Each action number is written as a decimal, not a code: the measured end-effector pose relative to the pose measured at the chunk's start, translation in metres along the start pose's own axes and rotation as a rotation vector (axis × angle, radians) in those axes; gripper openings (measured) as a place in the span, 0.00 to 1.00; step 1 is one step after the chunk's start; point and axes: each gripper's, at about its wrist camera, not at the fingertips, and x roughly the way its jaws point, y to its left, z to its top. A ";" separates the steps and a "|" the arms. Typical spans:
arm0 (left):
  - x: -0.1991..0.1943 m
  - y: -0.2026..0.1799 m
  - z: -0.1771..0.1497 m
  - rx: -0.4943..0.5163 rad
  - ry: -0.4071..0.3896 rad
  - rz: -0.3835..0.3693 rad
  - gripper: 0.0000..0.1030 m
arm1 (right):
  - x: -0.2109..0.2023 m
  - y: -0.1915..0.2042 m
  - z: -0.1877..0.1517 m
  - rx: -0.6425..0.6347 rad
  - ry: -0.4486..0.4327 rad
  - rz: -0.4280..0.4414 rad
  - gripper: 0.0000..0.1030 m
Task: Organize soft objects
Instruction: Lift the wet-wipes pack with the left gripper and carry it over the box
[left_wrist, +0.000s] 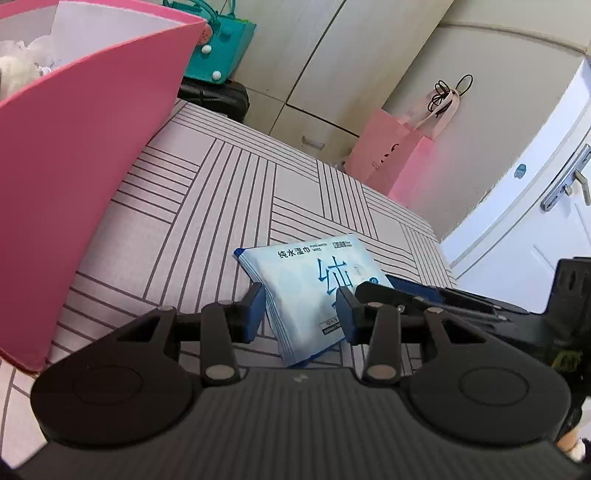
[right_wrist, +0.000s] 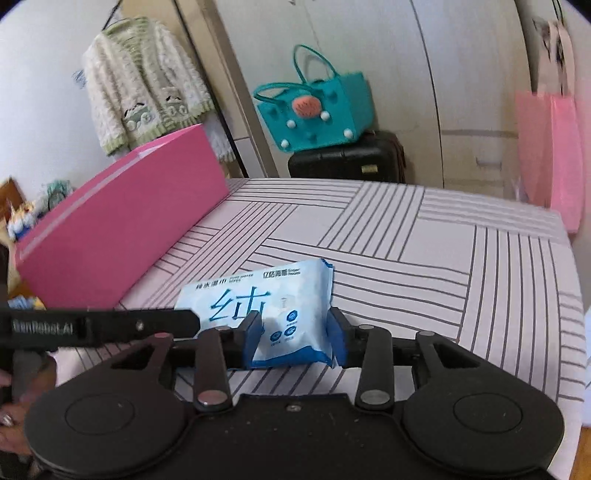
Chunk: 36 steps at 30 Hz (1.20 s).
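A wipes pack (left_wrist: 306, 295) lies on the striped bed (left_wrist: 229, 192), right of a pink box (left_wrist: 85, 155) holding white plush (left_wrist: 18, 66). Left gripper (left_wrist: 301, 306) fingers clamp the pack; right gripper (right_wrist: 295, 332) fingers straddle it, apart.

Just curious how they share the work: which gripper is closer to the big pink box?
Left. The left gripper straddles the wet wipes pack on the side toward the pink box; the right gripper straddles its far side.

Glossy plastic wipes pack (right_wrist: 258, 306) on matt cloth bedsheet (right_wrist: 443, 251).
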 end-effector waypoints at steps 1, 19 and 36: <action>0.000 -0.001 -0.001 0.005 -0.007 0.005 0.38 | -0.001 0.002 -0.001 0.009 -0.005 0.001 0.46; -0.060 -0.013 -0.006 0.265 0.020 -0.083 0.37 | -0.051 0.057 -0.044 0.239 -0.065 0.018 0.59; -0.117 0.037 -0.007 0.213 0.215 -0.209 0.32 | -0.090 0.132 -0.049 0.153 0.057 0.000 0.63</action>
